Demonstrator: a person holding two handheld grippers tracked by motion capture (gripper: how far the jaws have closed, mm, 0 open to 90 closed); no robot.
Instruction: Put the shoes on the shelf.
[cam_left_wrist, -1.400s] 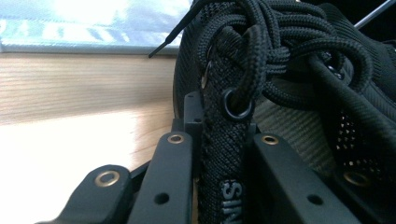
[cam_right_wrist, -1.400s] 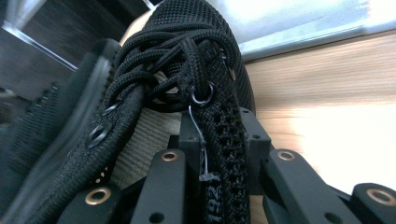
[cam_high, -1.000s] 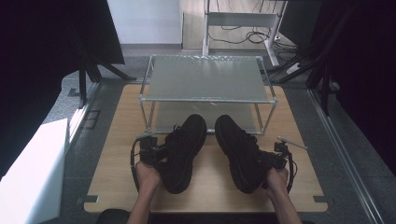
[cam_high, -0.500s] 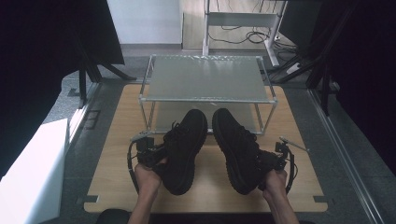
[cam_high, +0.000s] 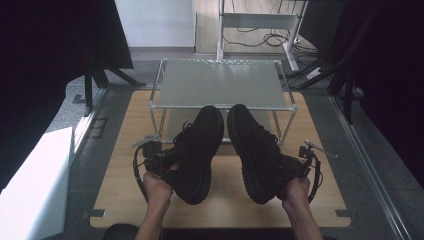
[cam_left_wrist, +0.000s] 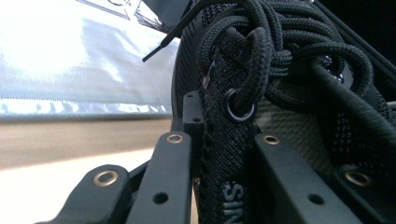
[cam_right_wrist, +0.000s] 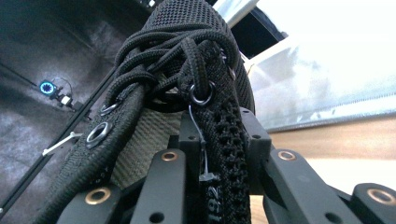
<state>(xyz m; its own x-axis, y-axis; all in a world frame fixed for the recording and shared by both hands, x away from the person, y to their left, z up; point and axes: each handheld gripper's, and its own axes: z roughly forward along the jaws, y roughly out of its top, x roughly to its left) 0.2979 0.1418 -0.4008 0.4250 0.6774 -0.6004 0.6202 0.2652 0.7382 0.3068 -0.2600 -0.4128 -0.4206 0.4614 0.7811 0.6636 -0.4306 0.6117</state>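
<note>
Two black knit sneakers on my rig, one per gripper. Left sneaker (cam_high: 197, 150): my left gripper (cam_high: 159, 161) has its jaws pinched on the eyelet edge of the upper, seen close in the left gripper view, where the knit panel (cam_left_wrist: 224, 154) sits clamped between the two black jaws under the rope laces (cam_left_wrist: 280, 42). Right sneaker (cam_high: 257, 150): my right gripper (cam_high: 295, 167) grips it the same way, jaws pressed on the laced edge (cam_right_wrist: 219, 140) beside a metal eyelet (cam_right_wrist: 201, 95). Both shoes point toe-first toward the two-tier wire-frame shelf rack (cam_high: 220, 82), toes at its front edge, just beside each other above the wooden tabletop (cam_high: 125, 150). From the high view I cannot tell for sure whether the soles touch the wood. My left hand (cam_high: 157, 187) and right hand (cam_high: 295, 192) hold the grippers from below.
</note>
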